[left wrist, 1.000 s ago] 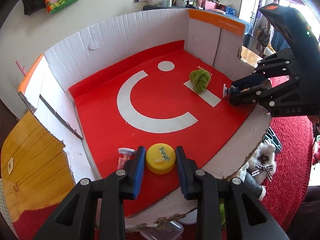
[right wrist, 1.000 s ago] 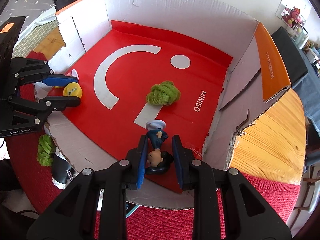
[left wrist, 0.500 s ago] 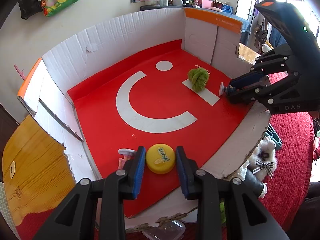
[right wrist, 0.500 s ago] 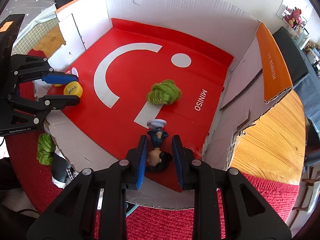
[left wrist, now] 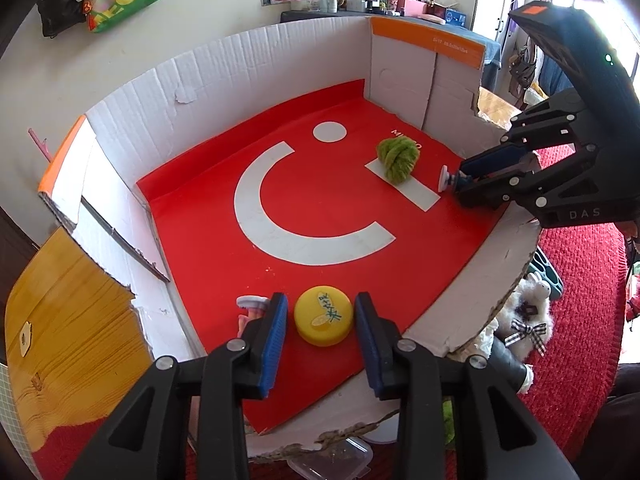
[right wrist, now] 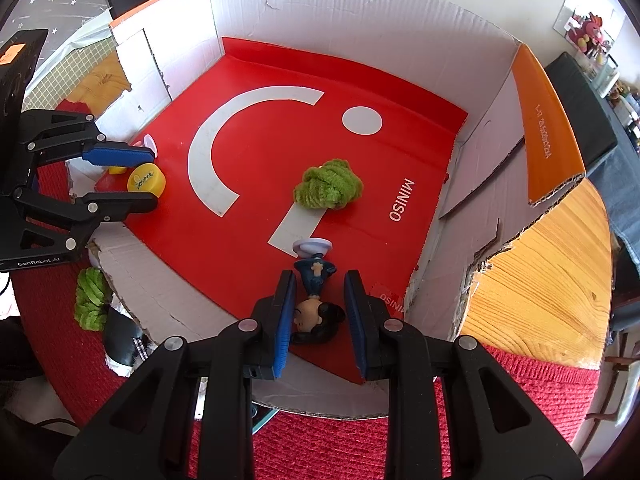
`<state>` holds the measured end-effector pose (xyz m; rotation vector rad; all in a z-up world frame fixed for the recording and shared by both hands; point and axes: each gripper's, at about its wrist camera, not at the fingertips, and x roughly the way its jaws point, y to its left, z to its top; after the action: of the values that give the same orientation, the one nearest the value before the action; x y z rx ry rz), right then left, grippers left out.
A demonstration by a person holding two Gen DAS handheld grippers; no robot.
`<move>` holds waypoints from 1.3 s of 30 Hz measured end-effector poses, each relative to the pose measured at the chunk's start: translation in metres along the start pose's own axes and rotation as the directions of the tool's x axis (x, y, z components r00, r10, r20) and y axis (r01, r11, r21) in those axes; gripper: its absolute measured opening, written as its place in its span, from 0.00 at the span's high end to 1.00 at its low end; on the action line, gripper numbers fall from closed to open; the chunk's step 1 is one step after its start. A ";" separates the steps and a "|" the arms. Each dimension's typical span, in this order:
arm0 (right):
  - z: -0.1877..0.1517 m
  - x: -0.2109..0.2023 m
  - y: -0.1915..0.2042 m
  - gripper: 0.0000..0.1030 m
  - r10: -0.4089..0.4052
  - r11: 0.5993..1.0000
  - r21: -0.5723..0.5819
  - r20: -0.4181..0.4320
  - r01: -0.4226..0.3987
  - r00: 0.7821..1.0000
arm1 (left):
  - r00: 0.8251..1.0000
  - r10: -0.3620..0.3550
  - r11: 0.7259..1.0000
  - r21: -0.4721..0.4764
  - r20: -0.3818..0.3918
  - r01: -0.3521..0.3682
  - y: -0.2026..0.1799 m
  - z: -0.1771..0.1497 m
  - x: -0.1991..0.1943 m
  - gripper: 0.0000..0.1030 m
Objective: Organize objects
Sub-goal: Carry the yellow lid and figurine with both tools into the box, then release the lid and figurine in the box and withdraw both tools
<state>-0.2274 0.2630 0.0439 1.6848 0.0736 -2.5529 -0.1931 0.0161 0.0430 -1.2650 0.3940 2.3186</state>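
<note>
A cardboard box with a red printed floor holds the objects. A yellow round lid lies on the floor between the fingers of my open left gripper, with gaps on both sides. A pink and white small toy lies just left of it. My right gripper is open around a small figurine in blue clothes with dark hair, lying on the red floor with its white base pointing away. A green fuzzy ball sits mid-floor; it also shows in the left wrist view.
White cardboard walls with orange flaps ring the box. A wooden table and a red knitted cloth lie outside it. A second green ball and a plush toy lie outside the front wall.
My right gripper's fingers have spread from the figurine, which now lies free on the floor. My left gripper stays open around the yellow lid.
</note>
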 end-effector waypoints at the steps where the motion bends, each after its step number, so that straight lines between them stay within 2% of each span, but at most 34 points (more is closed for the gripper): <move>1: 0.001 0.000 0.000 0.77 0.001 1.000 0.002 0.000 -0.001 1.000 | 1.000 -0.001 1.000 -0.001 0.000 0.001 0.000 0.000 0.000 0.65; 9: 0.001 -0.003 0.001 0.77 0.005 1.000 0.013 0.005 -0.006 1.000 | 1.000 -0.011 1.000 -0.010 0.006 0.011 0.000 0.001 -0.001 0.64; 13: 0.003 -0.002 0.000 0.76 0.007 1.000 0.017 0.015 -0.007 1.000 | 1.000 -0.017 1.000 -0.019 0.018 0.018 0.001 0.000 -0.004 0.58; 19: 0.003 -0.010 -0.003 0.76 0.007 1.000 0.029 0.046 -0.008 0.999 | 0.999 -0.019 0.999 -0.033 0.040 0.021 0.000 0.000 -0.013 0.58; 28: -0.004 -0.041 0.000 0.76 0.013 0.998 0.057 0.132 -0.021 0.991 | 0.995 -0.018 0.997 -0.079 0.094 0.026 0.002 -0.006 -0.038 0.58; 39: -0.023 -0.071 0.016 0.76 0.016 0.996 0.080 0.241 -0.036 0.970 | 0.986 -0.002 0.988 -0.154 0.167 0.028 0.003 -0.026 -0.074 0.58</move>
<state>-0.1766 0.2522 0.1003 1.3761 -0.0724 -2.7533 -0.1418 -0.0181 0.0919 -1.1276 0.1495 2.4596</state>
